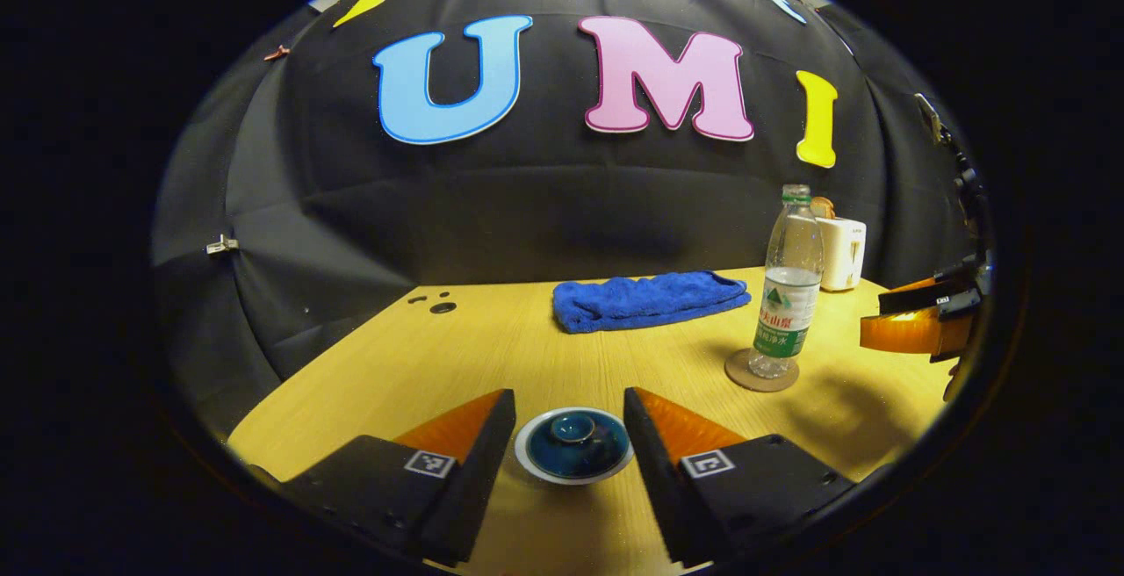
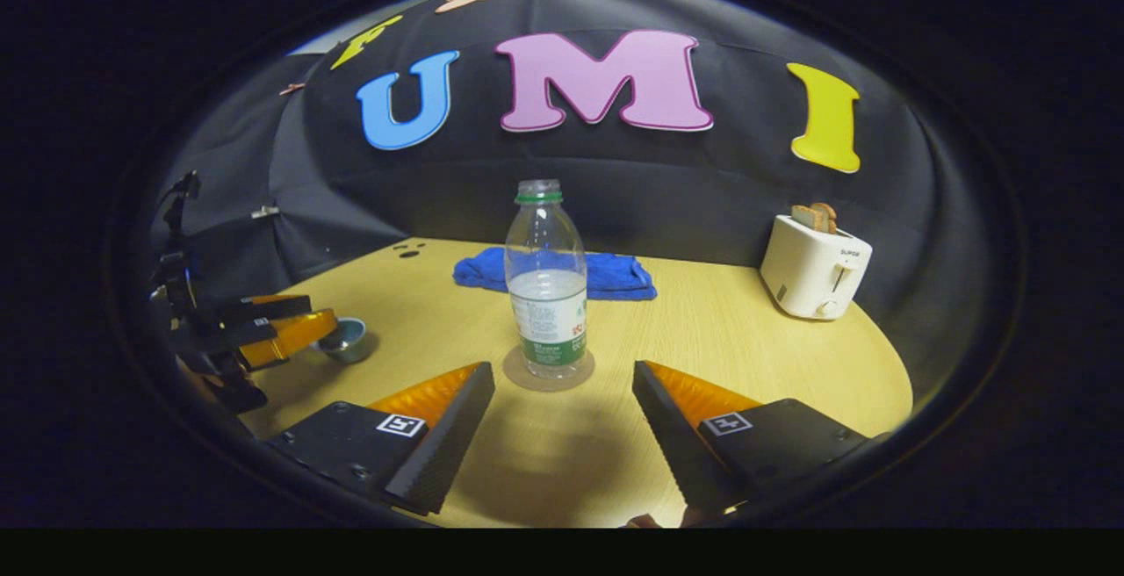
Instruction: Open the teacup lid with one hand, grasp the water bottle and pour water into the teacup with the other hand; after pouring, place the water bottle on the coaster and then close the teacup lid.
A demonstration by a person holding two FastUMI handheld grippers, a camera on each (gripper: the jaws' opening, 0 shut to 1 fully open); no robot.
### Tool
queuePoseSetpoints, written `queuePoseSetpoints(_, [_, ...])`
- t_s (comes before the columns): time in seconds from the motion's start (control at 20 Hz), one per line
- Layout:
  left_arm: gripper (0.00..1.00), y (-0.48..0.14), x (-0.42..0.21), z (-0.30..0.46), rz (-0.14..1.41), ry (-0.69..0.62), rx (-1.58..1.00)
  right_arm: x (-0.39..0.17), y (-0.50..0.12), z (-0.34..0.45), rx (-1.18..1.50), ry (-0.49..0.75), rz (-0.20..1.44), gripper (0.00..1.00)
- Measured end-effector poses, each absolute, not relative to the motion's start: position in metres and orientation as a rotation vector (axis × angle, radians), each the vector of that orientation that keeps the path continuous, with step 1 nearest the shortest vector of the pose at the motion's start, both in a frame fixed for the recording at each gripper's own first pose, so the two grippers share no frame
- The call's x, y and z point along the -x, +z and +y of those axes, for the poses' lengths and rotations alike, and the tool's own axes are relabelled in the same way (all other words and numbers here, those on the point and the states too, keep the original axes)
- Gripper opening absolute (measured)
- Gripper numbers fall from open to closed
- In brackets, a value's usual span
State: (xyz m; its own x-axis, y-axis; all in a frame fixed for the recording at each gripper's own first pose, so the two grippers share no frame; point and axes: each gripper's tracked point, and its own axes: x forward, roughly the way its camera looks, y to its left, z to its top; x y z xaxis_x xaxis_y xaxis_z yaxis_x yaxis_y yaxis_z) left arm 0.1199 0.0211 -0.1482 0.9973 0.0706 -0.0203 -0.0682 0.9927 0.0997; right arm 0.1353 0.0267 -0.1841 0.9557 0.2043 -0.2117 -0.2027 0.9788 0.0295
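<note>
The teacup (image 1: 572,446) has a white rim and a dark blue lid with a round knob resting on it. It sits on the table between the fingers of my left gripper (image 1: 568,400), which is open and not touching it. The water bottle (image 2: 546,282), about half full with a green neck ring, stands upright on the round coaster (image 2: 549,374). My right gripper (image 2: 562,374) is open just in front of the bottle, holding nothing. From the right gripper view, the left gripper (image 2: 307,317) hovers by the teacup (image 2: 347,339) at the left. The bottle (image 1: 788,295) and the right gripper (image 1: 874,317) also appear at the right of the left gripper view.
A folded blue towel (image 1: 650,299) lies at the back of the wooden table (image 2: 746,339). A white toaster (image 2: 815,267) with bread in it stands at the back right. Small holes (image 1: 442,306) mark the table's far left corner.
</note>
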Motion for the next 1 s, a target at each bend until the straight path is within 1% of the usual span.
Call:
queuePoseSetpoints(0.05, [0.83, -0.139, -0.114, 0.02, 0.019, 0.071, -0.088, -0.131, -0.177, 0.026, -0.017, 0.206, 0.216, 0.98])
queuePoseSetpoints(0.1, [0.91, -0.13, -0.108, 0.017, 0.014, 0.067, -0.07, -0.127, -0.17, 0.024, -0.022, 0.207, 0.217, 0.98])
queuePoseSetpoints(0.15, [0.94, -0.121, -0.1, 0.012, 0.009, 0.057, -0.059, -0.123, -0.161, 0.024, -0.022, 0.212, 0.213, 0.98])
queuePoseSetpoints(0.2, [0.99, -0.109, -0.092, 0.007, 0.002, 0.049, -0.058, -0.119, -0.152, 0.023, -0.016, 0.213, 0.208, 0.98])
queuePoseSetpoints(0.25, [0.96, -0.097, -0.084, 0.002, -0.006, 0.043, -0.064, -0.114, -0.145, 0.019, -0.006, 0.212, 0.203, 0.98])
queuePoseSetpoints(0.4, [0.95, -0.058, -0.061, -0.009, -0.038, 0.05, -0.074, -0.098, -0.115, 0.013, 0.0, 0.213, 0.184, 0.98])
queuePoseSetpoints(0.5, [0.96, -0.028, -0.046, -0.019, -0.071, 0.043, -0.056, -0.087, -0.095, 0.009, 0.001, 0.212, 0.166, 0.98])
queuePoseSetpoints(0.55, [0.96, -0.013, -0.04, -0.023, -0.086, 0.038, -0.05, -0.084, -0.083, 0.007, 0.0, 0.213, 0.151, 0.96])
queuePoseSetpoints(0.6, [0.95, 0.002, -0.034, -0.028, -0.099, 0.034, -0.046, -0.079, -0.071, 0.004, 0.0, 0.212, 0.136, 0.98])
queuePoseSetpoints(0.65, [0.96, 0.018, -0.028, -0.032, -0.115, 0.029, -0.044, -0.074, -0.059, 0.002, 0.0, 0.211, 0.119, 0.95])
queuePoseSetpoints(0.7, [0.95, 0.033, -0.021, -0.035, -0.137, 0.027, -0.046, -0.07, -0.047, 0.0, -0.001, 0.207, 0.099, 0.98])
queuePoseSetpoints(0.8, [0.96, 0.062, -0.007, -0.038, -0.182, 0.037, -0.05, -0.061, -0.024, -0.003, -0.01, 0.205, 0.065, 0.98])
queuePoseSetpoints(0.85, [0.96, 0.074, 0.002, -0.038, -0.202, 0.045, -0.048, -0.057, -0.014, -0.004, -0.017, 0.202, 0.05, 0.95])
queuePoseSetpoints(0.9, [0.96, 0.083, 0.01, -0.039, -0.214, 0.054, -0.043, -0.051, -0.003, -0.006, -0.023, 0.2, 0.033, 0.98])
queuePoseSetpoints(1.0, [0.96, 0.098, 0.028, -0.042, -0.239, 0.054, -0.031, -0.043, 0.015, -0.01, -0.037, 0.185, -0.008, 0.98])
